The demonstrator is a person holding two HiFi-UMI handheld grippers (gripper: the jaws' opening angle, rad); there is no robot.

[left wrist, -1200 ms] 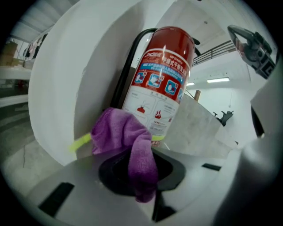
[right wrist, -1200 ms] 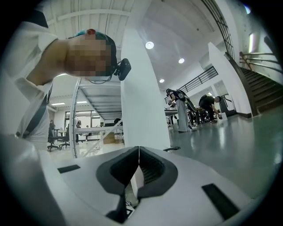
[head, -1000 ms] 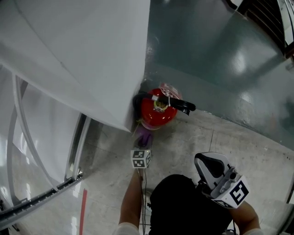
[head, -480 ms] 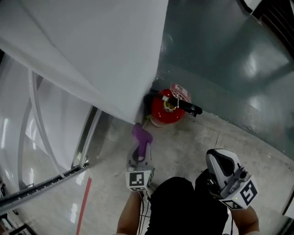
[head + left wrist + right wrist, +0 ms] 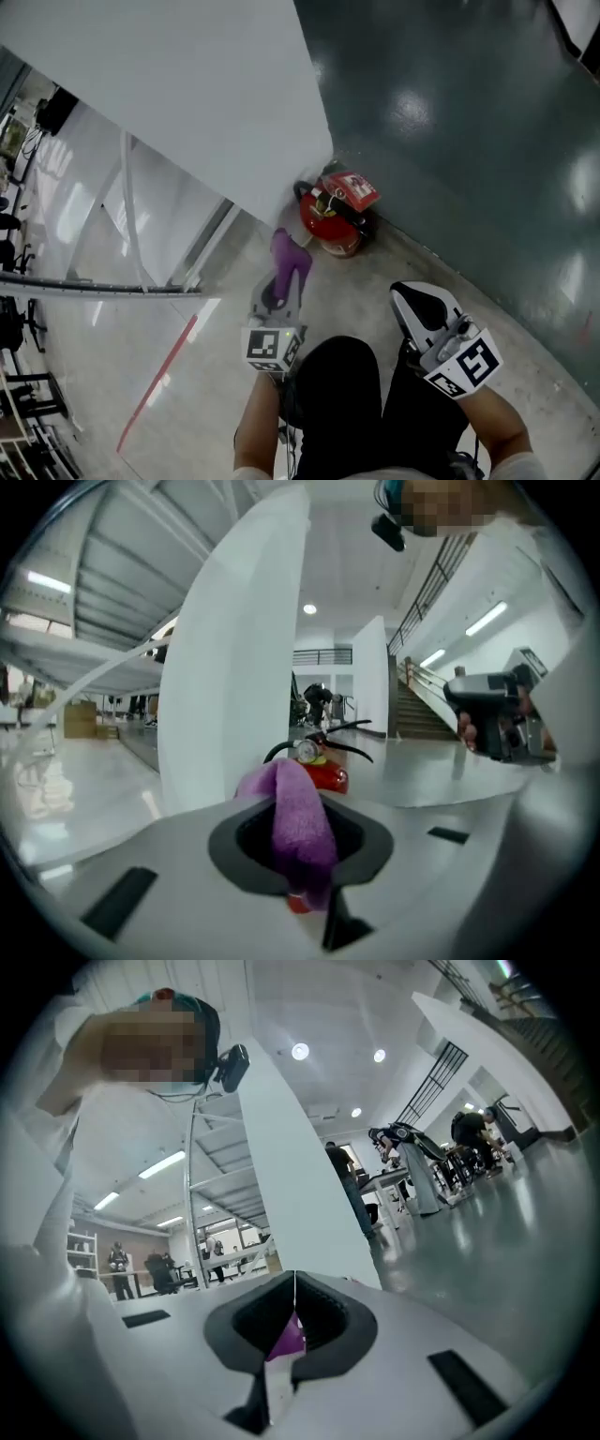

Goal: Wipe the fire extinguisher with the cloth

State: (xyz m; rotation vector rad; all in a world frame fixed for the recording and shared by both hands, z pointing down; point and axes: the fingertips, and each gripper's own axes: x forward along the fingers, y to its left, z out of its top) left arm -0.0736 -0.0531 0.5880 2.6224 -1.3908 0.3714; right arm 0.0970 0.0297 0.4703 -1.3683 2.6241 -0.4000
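The fire extinguisher (image 5: 333, 223) stands upright on the floor (image 5: 202, 309), tucked into the corner where the white column (image 5: 225, 94) meets the dark wall (image 5: 450, 141). That spot keeps it out of the walkway, but it also shuts off its back and one side. In the left gripper view its gauge and black levers (image 5: 330, 751) show just above the red body, facing outward.

The left gripper (image 5: 278, 289) is clenched on the purple cloth (image 5: 290, 253), with a fold of it standing up between the jaws and a tail hanging below. This leaves a soft pad ahead of the tool for rubbing. The cloth is raised off the floor and near the extinguisher but apart from it, so wiping is judged not to be in contact at this moment.

The right gripper (image 5: 420, 302) has its jaws pressed together. The head view shows nothing in them; a sliver of purple under the pads in the right gripper view cannot be told for certain. It hangs beside the person's leg, well clear of the work, likely kept spare to steady the cylinder.

Open room lies toward the person and out to the left over bare floor, past a red line (image 5: 159, 384). The column's edge and the wall crowd the far side, so reaching round there probably calls for turning the cylinder.
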